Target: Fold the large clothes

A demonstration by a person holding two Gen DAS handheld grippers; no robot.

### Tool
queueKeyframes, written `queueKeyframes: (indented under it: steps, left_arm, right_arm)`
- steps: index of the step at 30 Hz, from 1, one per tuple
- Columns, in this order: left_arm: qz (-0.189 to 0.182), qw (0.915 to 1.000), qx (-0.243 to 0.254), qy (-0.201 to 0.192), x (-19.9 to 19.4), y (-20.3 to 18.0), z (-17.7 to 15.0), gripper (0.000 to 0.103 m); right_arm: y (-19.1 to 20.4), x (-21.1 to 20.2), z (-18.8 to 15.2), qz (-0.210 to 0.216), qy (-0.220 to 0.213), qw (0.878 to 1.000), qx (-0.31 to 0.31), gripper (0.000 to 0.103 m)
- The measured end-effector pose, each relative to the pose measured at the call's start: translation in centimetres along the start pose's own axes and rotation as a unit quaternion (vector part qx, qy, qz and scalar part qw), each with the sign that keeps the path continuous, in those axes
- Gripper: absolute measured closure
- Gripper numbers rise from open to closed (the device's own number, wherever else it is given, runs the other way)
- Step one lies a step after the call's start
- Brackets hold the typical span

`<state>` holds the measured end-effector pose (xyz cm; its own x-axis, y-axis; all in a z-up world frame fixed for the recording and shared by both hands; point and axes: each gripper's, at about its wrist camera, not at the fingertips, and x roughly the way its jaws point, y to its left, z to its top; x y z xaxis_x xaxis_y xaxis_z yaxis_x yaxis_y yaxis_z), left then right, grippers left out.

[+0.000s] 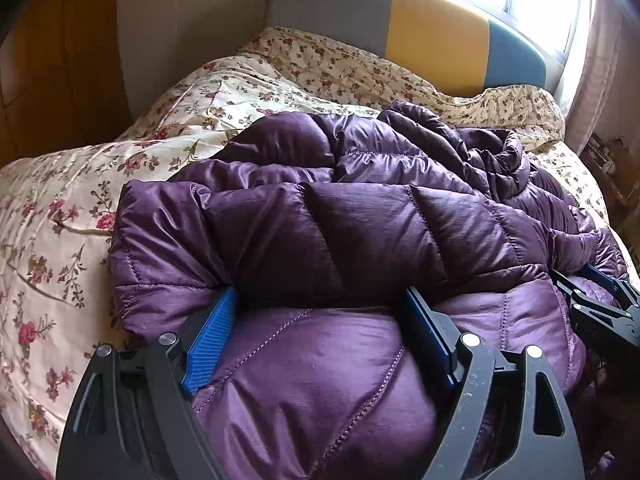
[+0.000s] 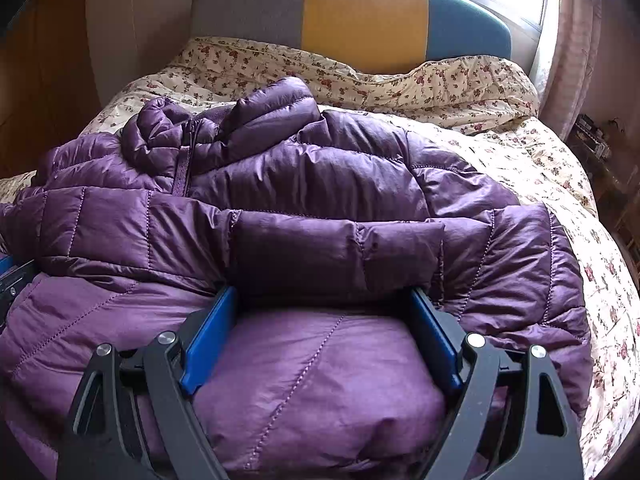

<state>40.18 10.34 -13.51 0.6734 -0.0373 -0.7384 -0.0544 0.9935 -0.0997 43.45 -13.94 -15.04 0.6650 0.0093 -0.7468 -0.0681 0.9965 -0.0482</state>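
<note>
two grippers sit low in their frames, tilted down onto a purple puffer jacket on a floral quilt. the left gripper has its blue pads spread wide, padded fabric bulging between them, unpinched. the right gripper is the same, its jaws opening. the jacket's long axis runs across each frame, a folded edge just past the pads, collar pointing toward the grey, yellow and blue headboard at top. only the left view shows the other gripper, at lower right; the right view shows the zipper upper left.
</note>
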Motion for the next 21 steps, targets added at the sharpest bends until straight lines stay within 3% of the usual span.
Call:
queueKeyframes:
  steps: [2, 6, 14, 21]
  left_arm:
    - [0.0, 1.0, 0.0, 0.0, -0.1, 0.0, 0.2, 0.02]
    - [0.002, 1.0, -0.004, -0.003, -1.4, 0.0, 0.3, 0.008]
    - [-0.011, 0.9998, -0.001, -0.017, -6.7, 0.4, -2.1, 0.008]
    - [-0.029, 0.9993, -0.006, -0.022, -12.5, 1.8, -6.6, 0.008]
  right_arm:
    - [0.1, -0.1, 0.1, -0.001, -0.001, 1.0, 0.0, 0.019]
    - [0.0, -0.6, 0.7, 0.001, 0.003, 1.0, 0.002, 0.012]
    - [-0.9, -4.2, 1.0, 0.02, 0.014, 1.0, -0.001, 0.005]
    - [-3.7, -8.9, -3.2, 0.036, 0.045, 0.998, -0.012, 0.004]
